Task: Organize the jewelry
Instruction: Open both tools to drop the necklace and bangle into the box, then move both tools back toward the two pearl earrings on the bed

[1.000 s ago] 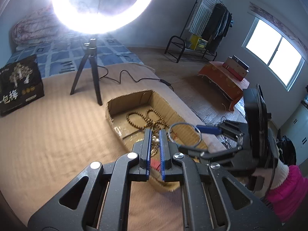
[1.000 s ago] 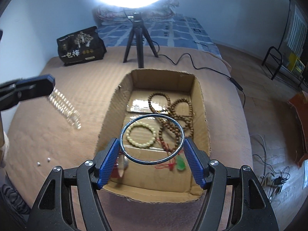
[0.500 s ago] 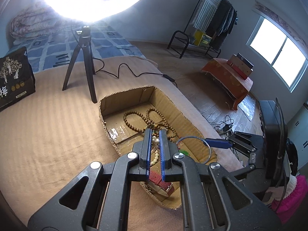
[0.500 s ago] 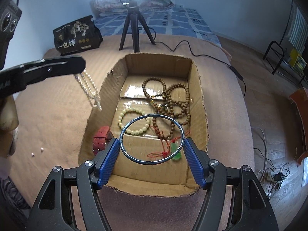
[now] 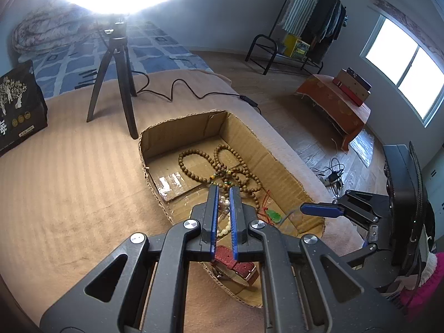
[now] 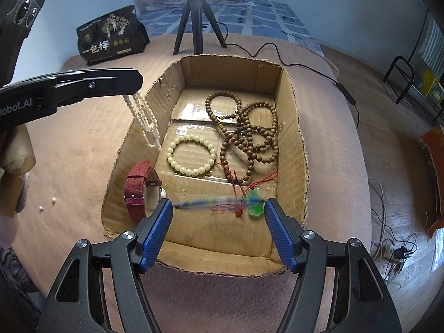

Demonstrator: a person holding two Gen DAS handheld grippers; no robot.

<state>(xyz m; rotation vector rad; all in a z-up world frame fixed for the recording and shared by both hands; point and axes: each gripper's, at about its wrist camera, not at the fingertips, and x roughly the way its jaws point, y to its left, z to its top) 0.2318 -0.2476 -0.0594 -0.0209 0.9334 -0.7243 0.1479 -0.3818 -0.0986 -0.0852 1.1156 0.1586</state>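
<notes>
We're mid-deposit — left gripper (image 6: 130, 83) clenched on the pearl strand (image 6: 143, 123), right gripper (image 6: 217, 216) around the blurred bangle (image 6: 211, 202), grip uncertain; next, lower both into the cardboard box (image 6: 291, 138).

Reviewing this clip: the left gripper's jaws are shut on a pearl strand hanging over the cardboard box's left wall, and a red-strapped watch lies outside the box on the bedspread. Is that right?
Not quite. The red-strapped watch lies inside the cardboard box, against its left wall, as the right wrist view shows. The rest holds: the left gripper has its jaws shut on the pearl strand hanging there.
</notes>
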